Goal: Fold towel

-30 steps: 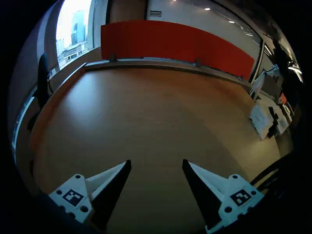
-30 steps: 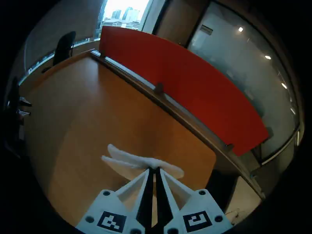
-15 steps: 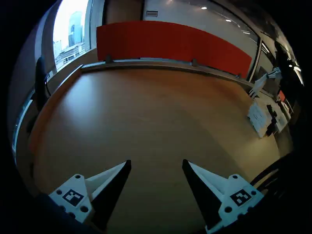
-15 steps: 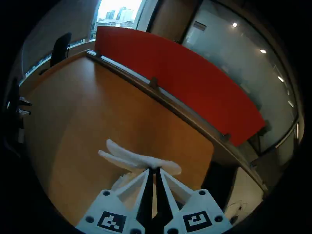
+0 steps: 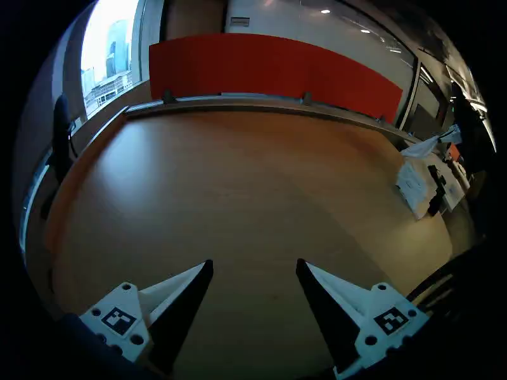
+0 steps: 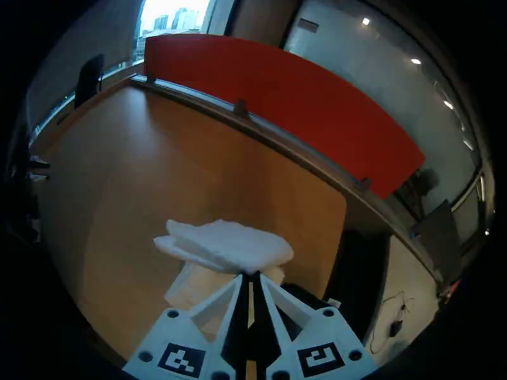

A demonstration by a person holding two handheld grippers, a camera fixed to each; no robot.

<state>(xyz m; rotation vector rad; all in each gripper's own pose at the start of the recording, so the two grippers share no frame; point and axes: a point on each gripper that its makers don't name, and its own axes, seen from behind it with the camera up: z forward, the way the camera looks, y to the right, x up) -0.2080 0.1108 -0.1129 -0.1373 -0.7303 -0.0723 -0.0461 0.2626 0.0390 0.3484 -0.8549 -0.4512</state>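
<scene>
We see a broad wooden table (image 5: 241, 183) backed by a long red divider panel (image 5: 272, 66), a bright window (image 5: 108, 57) showing city towers by the table's far corner, a dark office chair (image 5: 60, 136) near it, and small ceiling lights (image 6: 415, 61) beyond the panel

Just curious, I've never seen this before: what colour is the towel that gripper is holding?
White. The towel shows best in the right gripper view.
</scene>
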